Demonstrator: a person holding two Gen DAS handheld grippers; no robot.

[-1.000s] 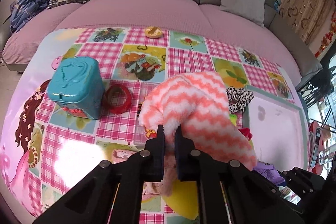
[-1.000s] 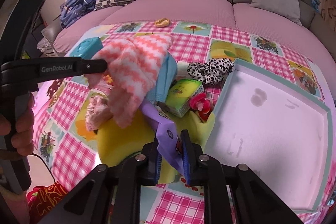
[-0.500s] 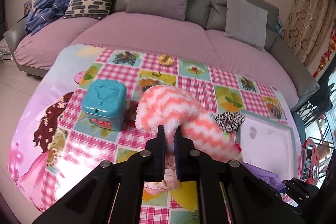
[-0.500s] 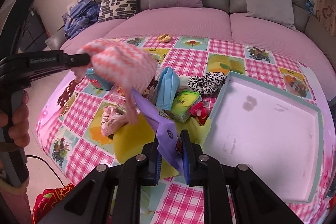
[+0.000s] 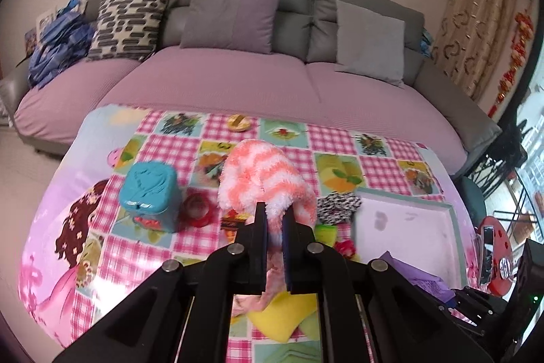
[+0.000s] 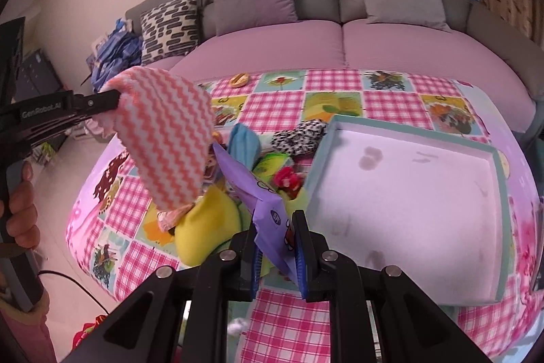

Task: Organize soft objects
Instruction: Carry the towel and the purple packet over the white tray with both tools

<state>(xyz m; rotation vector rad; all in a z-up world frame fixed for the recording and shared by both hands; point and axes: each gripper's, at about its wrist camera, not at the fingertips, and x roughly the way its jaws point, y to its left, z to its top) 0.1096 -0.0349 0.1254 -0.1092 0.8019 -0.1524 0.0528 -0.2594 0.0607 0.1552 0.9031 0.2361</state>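
A: How are the hands posed?
B: Both tilt down over the desk (image 5: 85, 227); the left gripper (image 5: 274, 220) is clenched on a pink zigzag towel (image 6: 170, 138), held clear above the desk.
A: The right?
B: The right gripper (image 6: 277, 227) grasps a purple cloth (image 6: 261, 196), just left of the white tray (image 6: 499, 159).

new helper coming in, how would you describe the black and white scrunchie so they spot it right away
On the checked tablecloth, look beside the far-left corner of the white tray. The scrunchie lies there, a ruffled ring of fabric, the only black-and-white spotted thing in the colourful heap.
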